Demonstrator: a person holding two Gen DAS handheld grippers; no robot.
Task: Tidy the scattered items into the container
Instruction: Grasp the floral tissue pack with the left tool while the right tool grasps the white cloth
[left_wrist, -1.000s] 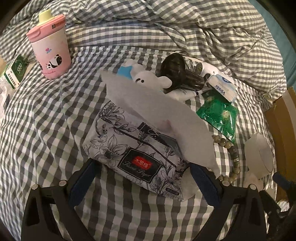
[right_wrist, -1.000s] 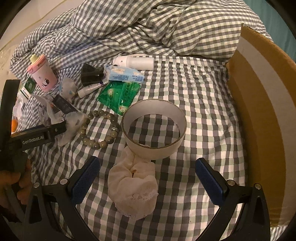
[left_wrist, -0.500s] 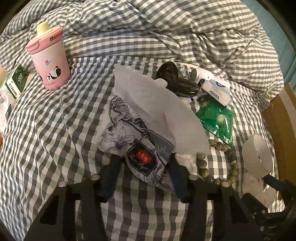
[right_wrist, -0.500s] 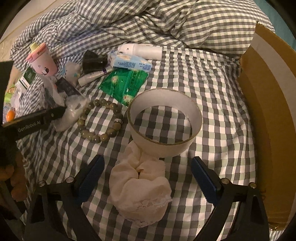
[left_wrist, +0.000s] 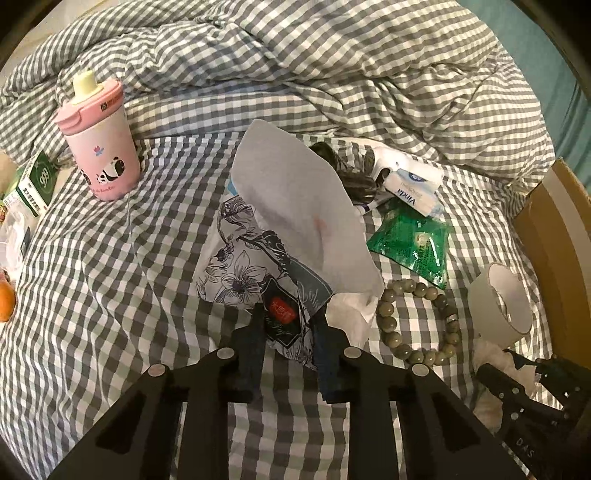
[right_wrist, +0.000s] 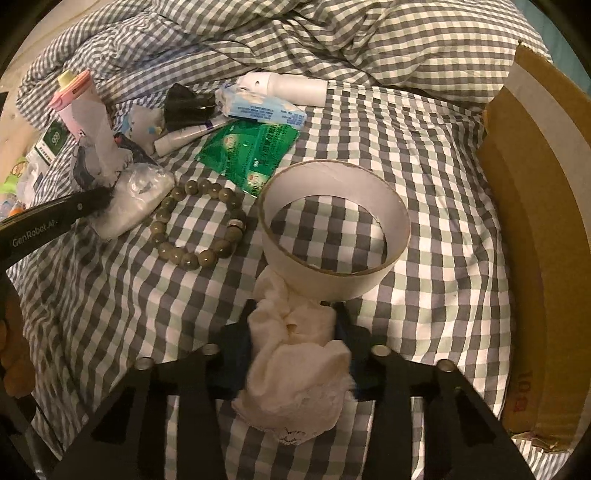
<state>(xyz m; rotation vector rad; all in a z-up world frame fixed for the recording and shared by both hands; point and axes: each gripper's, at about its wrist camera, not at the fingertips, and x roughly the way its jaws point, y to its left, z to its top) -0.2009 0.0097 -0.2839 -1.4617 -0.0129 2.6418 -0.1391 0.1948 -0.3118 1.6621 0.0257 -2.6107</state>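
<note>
A: Left gripper (left_wrist: 286, 325) status?
B: Jaws have just been closing; it's pinching the near end of the tissue pack (left_wrist: 258, 280), which is lying on the checked bedding (left_wrist: 110, 295), one sheet sticking up.
A: Right gripper (right_wrist: 293, 325)?
B: Also just been closing, now clamping the cream lace cloth (right_wrist: 295, 369), bunched against the white cardboard ring (right_wrist: 332, 236).
A: Container?
B: Cardboard box (right_wrist: 535, 221) is sitting at the right edge. Bead bracelet (right_wrist: 199, 221) is lying between both grippers.
</note>
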